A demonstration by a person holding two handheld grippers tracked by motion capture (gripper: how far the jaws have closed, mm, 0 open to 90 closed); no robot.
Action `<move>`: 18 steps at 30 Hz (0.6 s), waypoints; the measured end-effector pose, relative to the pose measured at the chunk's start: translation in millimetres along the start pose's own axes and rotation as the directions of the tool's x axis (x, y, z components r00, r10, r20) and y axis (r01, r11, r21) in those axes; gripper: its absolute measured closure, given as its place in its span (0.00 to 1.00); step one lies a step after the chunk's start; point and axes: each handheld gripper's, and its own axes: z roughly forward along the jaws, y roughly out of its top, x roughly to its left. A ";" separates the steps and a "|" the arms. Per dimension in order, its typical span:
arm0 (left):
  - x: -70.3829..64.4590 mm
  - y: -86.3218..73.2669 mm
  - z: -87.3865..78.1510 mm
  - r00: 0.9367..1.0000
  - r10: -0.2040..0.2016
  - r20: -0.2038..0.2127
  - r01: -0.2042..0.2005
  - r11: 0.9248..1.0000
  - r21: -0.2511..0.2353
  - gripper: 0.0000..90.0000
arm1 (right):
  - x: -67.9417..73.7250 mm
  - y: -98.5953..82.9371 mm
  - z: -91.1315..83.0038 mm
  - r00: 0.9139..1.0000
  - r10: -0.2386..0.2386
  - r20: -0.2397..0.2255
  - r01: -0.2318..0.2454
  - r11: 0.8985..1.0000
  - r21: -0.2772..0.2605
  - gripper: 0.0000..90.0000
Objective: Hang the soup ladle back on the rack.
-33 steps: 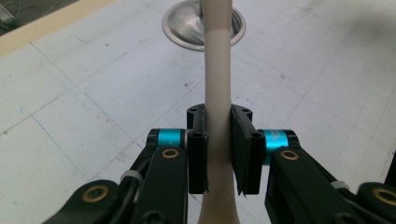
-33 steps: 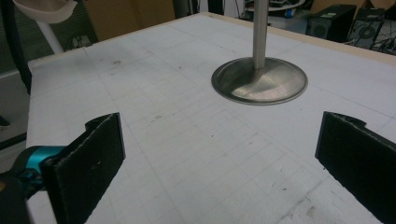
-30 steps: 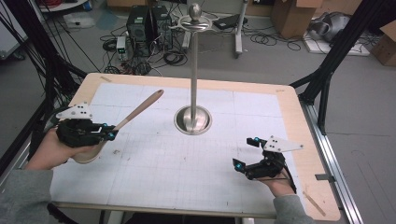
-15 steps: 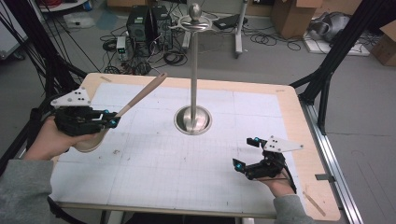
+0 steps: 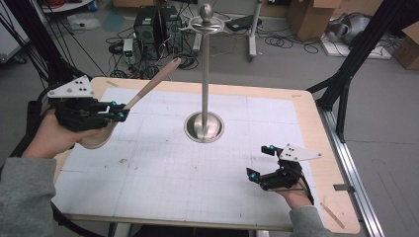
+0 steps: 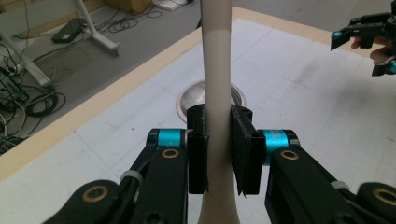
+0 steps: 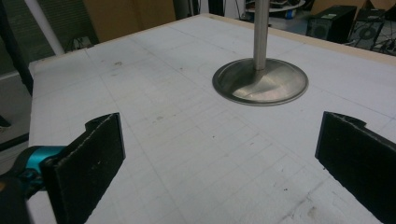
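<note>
A pale wooden spoon (image 5: 148, 86) is clamped by its handle in my left gripper (image 5: 117, 110), which is shut on it at the table's left side. The handle slants up toward the far right, and the bowl (image 5: 96, 138) hangs under the hand. In the left gripper view the handle (image 6: 217, 70) runs straight up between the two pads (image 6: 198, 144). A metal stand (image 5: 204, 74) with a round base (image 5: 204, 128) rises from the table's middle. My right gripper (image 5: 260, 162) rests open near the front right, nothing between its jaws (image 7: 219, 158).
The table (image 5: 163, 177) has a white gridded mat with a bare wooden border. A flat wooden stick (image 5: 332, 215) lies on the border at the front right corner. Computers, cables and boxes stand on the floor beyond the far edge.
My left gripper has risen and pulled back to the left with the spoon, so the handle tip now points higher over the far edge. The right gripper has stayed put.
</note>
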 end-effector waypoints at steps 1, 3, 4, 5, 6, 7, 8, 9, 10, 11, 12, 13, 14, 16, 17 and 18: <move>0.6 1.2 -0.4 1.000 0.014 -0.005 -0.014 1.000 0.000 0.86 | -0.2 -0.1 0.0 1.000 -0.002 -0.001 0.002 1.000 -0.001 0.00; 1.9 3.2 -0.3 1.000 0.011 -0.008 -0.012 1.000 -0.007 0.86 | -0.2 0.0 0.0 1.000 -0.004 0.000 0.004 1.000 -0.002 0.00; 2.9 4.1 -0.2 1.000 0.011 -0.008 -0.011 1.000 -0.008 0.86 | -0.5 0.0 0.2 1.000 -0.008 0.000 0.008 1.000 -0.006 0.00; 3.6 5.3 -0.3 1.000 0.012 -0.011 -0.012 1.000 -0.005 0.86 | -0.4 -0.1 0.0 1.000 -0.005 -0.002 0.005 1.000 -0.003 0.00; 4.4 6.3 -0.6 1.000 0.016 -0.011 -0.016 1.000 -0.005 0.86 | -0.6 -0.1 0.0 1.000 -0.008 0.001 0.008 1.000 -0.005 0.00; 5.5 7.5 -1.2 1.000 0.019 -0.009 -0.019 1.000 -0.005 0.86 | -0.6 -0.1 0.0 1.000 -0.008 0.001 0.008 1.000 -0.006 0.00; 6.1 8.7 -1.5 1.000 0.016 -0.010 -0.016 1.000 -0.013 0.86 | -0.3 -0.1 -0.1 1.000 -0.004 -0.001 0.004 1.000 -0.003 0.00; 7.2 10.1 -2.2 1.000 0.019 -0.011 -0.019 1.000 -0.018 0.86 | -0.6 -0.1 0.0 1.000 -0.008 0.002 0.008 1.000 -0.006 0.00; 8.1 11.2 -2.9 1.000 0.017 -0.009 -0.017 1.000 -0.026 0.86 | -0.6 -0.1 0.0 1.000 -0.008 0.000 0.008 1.000 -0.006 0.00; 9.1 12.4 -3.5 1.000 0.015 -0.008 -0.015 0.999 -0.036 0.86 | -0.7 -0.1 0.0 1.000 -0.009 0.001 0.009 1.000 -0.005 0.00; 10.2 13.5 -4.2 1.000 0.012 -0.009 -0.013 0.999 -0.042 0.86 | -0.7 -0.1 0.0 1.000 -0.008 0.000 0.008 1.000 -0.005 0.00; 11.4 14.4 -4.9 1.000 0.012 -0.011 -0.013 0.999 -0.045 0.86 | -0.8 -0.2 -0.1 1.000 -0.008 0.001 0.008 1.000 -0.004 0.00; 12.5 15.2 -5.2 1.000 0.012 -0.014 -0.013 0.999 -0.047 0.86 | -0.7 -0.2 -0.1 1.000 -0.008 0.001 0.008 1.000 -0.004 0.00; 14.5 16.8 -5.7 1.000 0.014 -0.019 -0.014 0.999 -0.042 0.86 | -0.6 -0.2 -0.1 1.000 -0.009 0.001 0.009 1.000 -0.005 0.00; 15.3 17.6 -5.8 1.000 0.015 -0.021 -0.016 0.999 -0.042 0.86 | -0.7 -0.2 -0.1 1.000 -0.010 0.001 0.010 1.000 -0.006 0.00; 16.3 18.5 -6.2 1.000 0.016 -0.018 -0.016 0.999 -0.041 0.86 | -0.6 -0.2 -0.1 1.000 -0.010 -0.001 0.010 1.000 -0.006 0.00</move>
